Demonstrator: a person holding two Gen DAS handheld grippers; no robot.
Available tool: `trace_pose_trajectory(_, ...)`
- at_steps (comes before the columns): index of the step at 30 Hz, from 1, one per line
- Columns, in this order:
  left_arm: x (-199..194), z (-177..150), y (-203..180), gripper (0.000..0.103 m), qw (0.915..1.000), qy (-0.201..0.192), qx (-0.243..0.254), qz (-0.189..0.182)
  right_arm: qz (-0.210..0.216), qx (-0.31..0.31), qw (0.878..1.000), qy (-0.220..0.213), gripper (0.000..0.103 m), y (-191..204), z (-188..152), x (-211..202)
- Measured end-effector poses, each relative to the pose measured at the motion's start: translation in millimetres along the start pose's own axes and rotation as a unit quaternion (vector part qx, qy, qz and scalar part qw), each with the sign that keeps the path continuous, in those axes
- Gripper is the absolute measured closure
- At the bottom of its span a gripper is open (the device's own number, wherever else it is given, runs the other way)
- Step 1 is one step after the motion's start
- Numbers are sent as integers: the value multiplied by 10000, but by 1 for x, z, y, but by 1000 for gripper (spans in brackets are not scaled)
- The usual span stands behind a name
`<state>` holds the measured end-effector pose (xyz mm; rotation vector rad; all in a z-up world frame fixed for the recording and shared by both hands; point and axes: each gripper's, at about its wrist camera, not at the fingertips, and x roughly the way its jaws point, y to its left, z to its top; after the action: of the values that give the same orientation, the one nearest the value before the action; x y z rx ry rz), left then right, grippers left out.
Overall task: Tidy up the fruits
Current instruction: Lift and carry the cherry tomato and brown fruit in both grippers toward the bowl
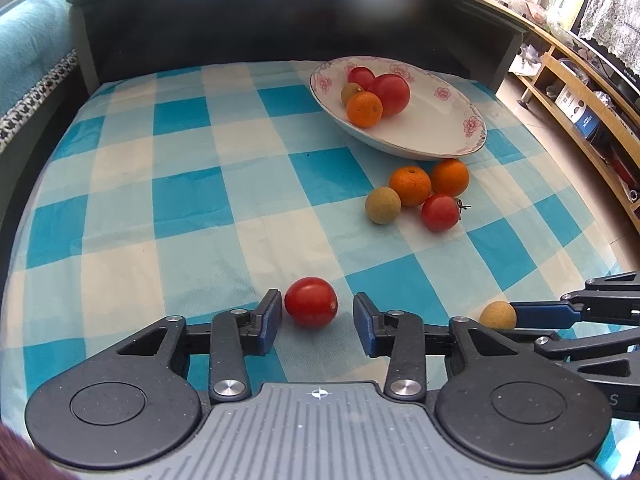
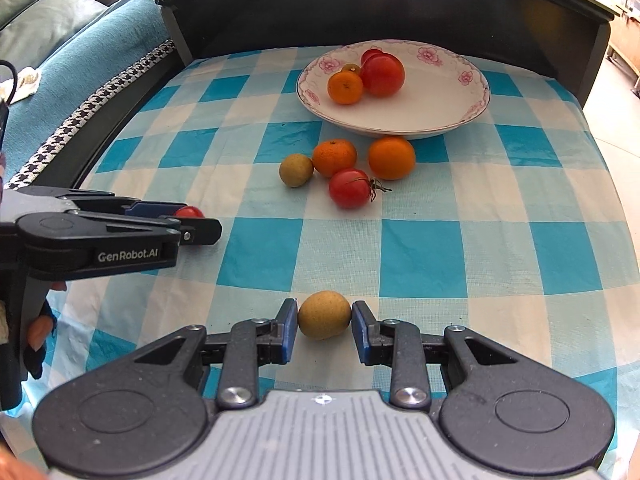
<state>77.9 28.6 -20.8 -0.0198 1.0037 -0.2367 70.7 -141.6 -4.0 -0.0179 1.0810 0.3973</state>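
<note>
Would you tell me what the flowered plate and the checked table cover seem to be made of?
The plate looks like glazed ceramic or porcelain: glossy white, with a printed pink flower border and thin rim line. The table cover looks like thin woven or non-woven fabric, possibly plastic-coated: matte blue-and-white checks, fine mesh texture, slight wrinkles.

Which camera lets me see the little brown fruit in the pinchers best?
The right wrist view: the brown fruit sits big and whole between the right gripper pads. The left wrist view only catches it small at the edge, partly hidden behind gripper parts.
</note>
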Motion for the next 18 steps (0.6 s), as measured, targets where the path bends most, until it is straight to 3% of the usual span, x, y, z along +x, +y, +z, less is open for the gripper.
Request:
trace_pose_trajectory(9, -1, -7, -11, 44, 9992, -74, 347, 172, -56, -98, 9999, 25, 67, 0, -2, -1)
trace_pose_trajectory(18, 1, -7, -14, 46, 9987, -131, 434, 233, -43, -340, 9994, -33, 62, 6, -2, -1)
